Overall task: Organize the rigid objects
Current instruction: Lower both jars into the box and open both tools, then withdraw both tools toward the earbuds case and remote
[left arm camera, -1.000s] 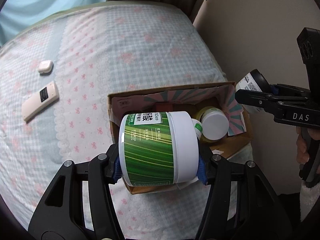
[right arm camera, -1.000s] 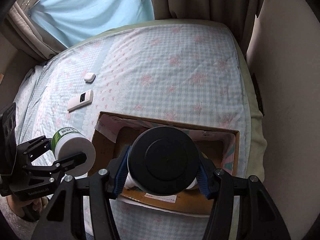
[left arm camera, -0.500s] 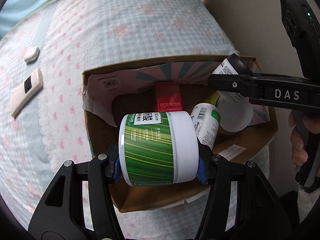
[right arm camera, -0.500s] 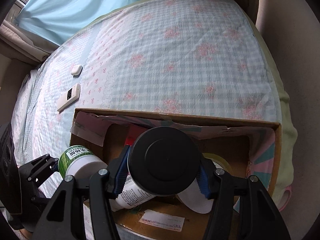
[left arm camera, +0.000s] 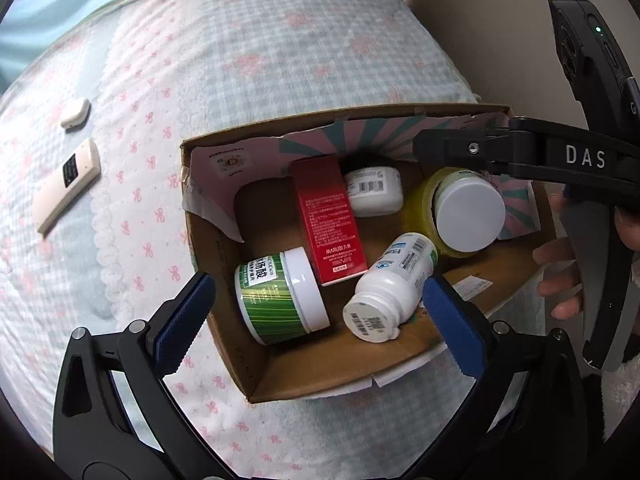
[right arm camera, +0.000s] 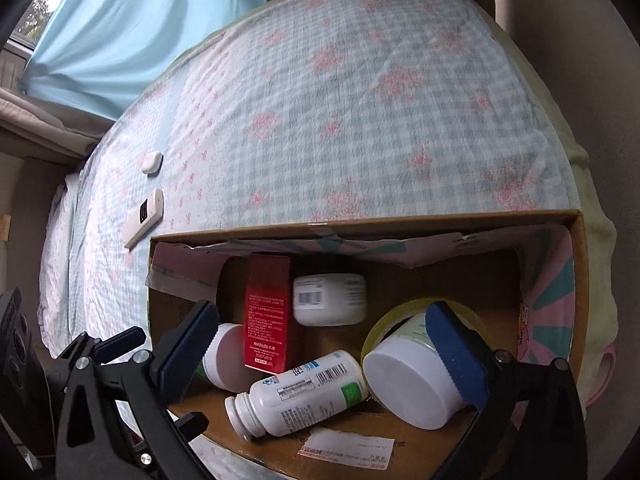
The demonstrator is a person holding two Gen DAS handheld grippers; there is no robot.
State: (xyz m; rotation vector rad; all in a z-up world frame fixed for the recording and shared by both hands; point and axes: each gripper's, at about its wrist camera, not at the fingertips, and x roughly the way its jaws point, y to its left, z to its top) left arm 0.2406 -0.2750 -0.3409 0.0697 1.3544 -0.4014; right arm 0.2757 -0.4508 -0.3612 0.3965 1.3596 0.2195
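Note:
A cardboard box (left arm camera: 320,376) stands on the bed. In it lie a green-striped jar with a white lid (left arm camera: 280,296), a red carton (left arm camera: 328,220), a white bottle (left arm camera: 390,288), a black-lidded white jar (left arm camera: 372,188) and a white-lidded jar inside a yellow tape roll (left arm camera: 468,212). My left gripper (left arm camera: 316,312) is open and empty above the green jar. My right gripper (right arm camera: 320,356) is open and empty over the box; the black-lidded jar (right arm camera: 330,300) lies beyond it, beside the red carton (right arm camera: 268,316) and white bottle (right arm camera: 300,392).
A white remote (left arm camera: 66,184) and a small white case (left arm camera: 75,113) lie on the checked bedspread (left arm camera: 260,48) left of the box. The box (right arm camera: 360,226) sits at the bed's right edge, by a wall. Curtains hang behind the bed.
Both grippers opened. The green jar dropped from my left gripper into the box, and the black-lidded jar dropped from my right gripper to the box's far side.

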